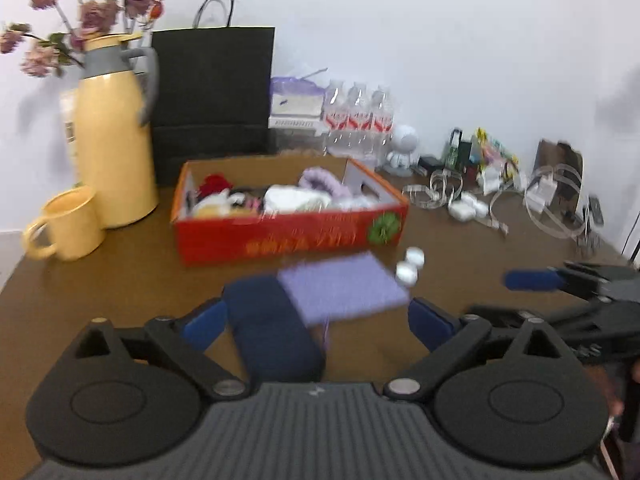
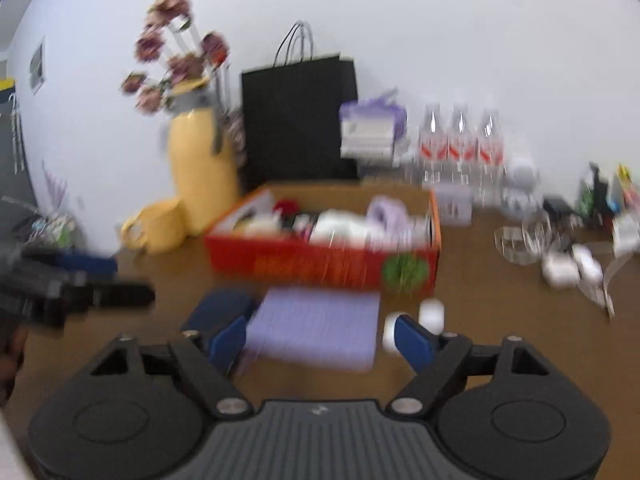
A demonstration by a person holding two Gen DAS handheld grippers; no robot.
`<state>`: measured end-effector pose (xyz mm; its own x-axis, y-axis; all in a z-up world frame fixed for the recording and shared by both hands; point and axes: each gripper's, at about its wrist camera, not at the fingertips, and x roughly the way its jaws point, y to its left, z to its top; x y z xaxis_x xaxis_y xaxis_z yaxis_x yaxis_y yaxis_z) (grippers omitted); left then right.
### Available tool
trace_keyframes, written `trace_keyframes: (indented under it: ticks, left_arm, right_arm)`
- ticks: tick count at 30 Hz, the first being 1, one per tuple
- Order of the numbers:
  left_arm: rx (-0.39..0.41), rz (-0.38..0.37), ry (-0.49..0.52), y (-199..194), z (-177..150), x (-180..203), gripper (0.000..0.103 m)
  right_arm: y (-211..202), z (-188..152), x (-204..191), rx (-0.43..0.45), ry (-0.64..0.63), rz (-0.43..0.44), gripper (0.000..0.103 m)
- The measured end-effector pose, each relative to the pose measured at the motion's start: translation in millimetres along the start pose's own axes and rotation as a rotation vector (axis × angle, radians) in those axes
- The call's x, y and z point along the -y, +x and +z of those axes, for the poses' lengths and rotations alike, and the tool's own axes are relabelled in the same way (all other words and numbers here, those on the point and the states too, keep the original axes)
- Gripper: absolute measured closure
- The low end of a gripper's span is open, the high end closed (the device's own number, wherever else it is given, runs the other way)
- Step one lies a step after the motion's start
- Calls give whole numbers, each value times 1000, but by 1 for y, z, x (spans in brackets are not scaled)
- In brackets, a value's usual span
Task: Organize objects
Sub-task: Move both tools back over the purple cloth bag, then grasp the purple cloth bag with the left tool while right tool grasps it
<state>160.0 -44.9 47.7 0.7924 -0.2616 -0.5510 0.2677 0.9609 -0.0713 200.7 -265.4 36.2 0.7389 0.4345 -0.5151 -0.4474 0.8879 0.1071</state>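
- The red box sits on the brown counter, filled with small mixed items.
- Just in front of the red box lies a purple notebook, flat on the counter.
- A dark blue case lies touching the notebook's left edge, nearer than the red box.
- Two small white caps rest by the red box's right front corner.
- Left gripper: spread wide, gripping nothing.
- Right gripper: spread wide, empty, the notebook ahead of it.
- A yellow jug and mug stand left of the red box.
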Motion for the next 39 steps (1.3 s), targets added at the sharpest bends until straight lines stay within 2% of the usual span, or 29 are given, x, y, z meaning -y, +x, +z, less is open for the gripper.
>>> trace_keyframes:
  ticks: [4, 7, 10, 13, 14, 15, 17, 18, 20, 21, 23, 25, 28, 29, 31, 36, 39]
  left_arm:
    - [23, -34, 17, -50, -34, 0, 0]
    - [-12, -13, -35, -66, -51, -9, 0]
    - [-53, -26, -67, -63, -62, -11, 0]
    - [3, -87, -59, -47, -56, -5, 0]
    - [24, -112, -61, -36, -51, -3, 3]
    - [26, -147, -72, -21, -46, 0, 5]
    - [-25, -216, -106, 18, -36, 6, 23]
    - [-60, -238, -112, 40, -32, 8, 27]
    - [-143, -211, -135, 87, -26, 12, 38]
    - [-173, -198, -141, 106, -24, 12, 40]
    - [-208, -165, -177, 135, -21, 4, 47]
    - [-191, -155, -185, 142, -18, -7, 44]
    - [-173, -122, -159, 140, -16, -15, 25]
    - [-165, -106, -140, 140, -17, -17, 24]
    - [-165, -76, -121, 143, -16, -22, 24]
    - [-173, -52, -166, 165, -2, -33, 26]
    - [-159, -5, -179, 180, 4, -28, 40]
  right_arm:
    - [-61, -49, -7, -51, 28, 40, 20]
    - [-98, -72, -4, -74, 20, 27, 17]
    - [-125, -80, 1, -54, 34, -12, 17]
    - [-127, -75, 4, 8, 26, -11, 18]
    - [-121, -72, 5, 24, 26, -7, 19]
    - [-111, -69, 7, 32, 32, -5, 26]
    - [-82, -58, 11, 23, 41, -10, 41]
    - [-68, -54, 13, 22, 43, -23, 48]
    - [-29, -42, 16, 3, 44, -40, 50]
    - [-13, -37, 18, -7, 49, -40, 50]
    - [22, -27, 21, -30, 47, -19, 51]
    - [57, -18, 23, -60, 48, -18, 52]
    - [98, -10, 30, -98, 71, -26, 51]
    - [108, -8, 33, -100, 83, -23, 51]
    - [125, -4, 39, -105, 123, -9, 51]
    - [161, 5, 49, -121, 167, -17, 51]
    - [171, 8, 47, -111, 127, -44, 51]
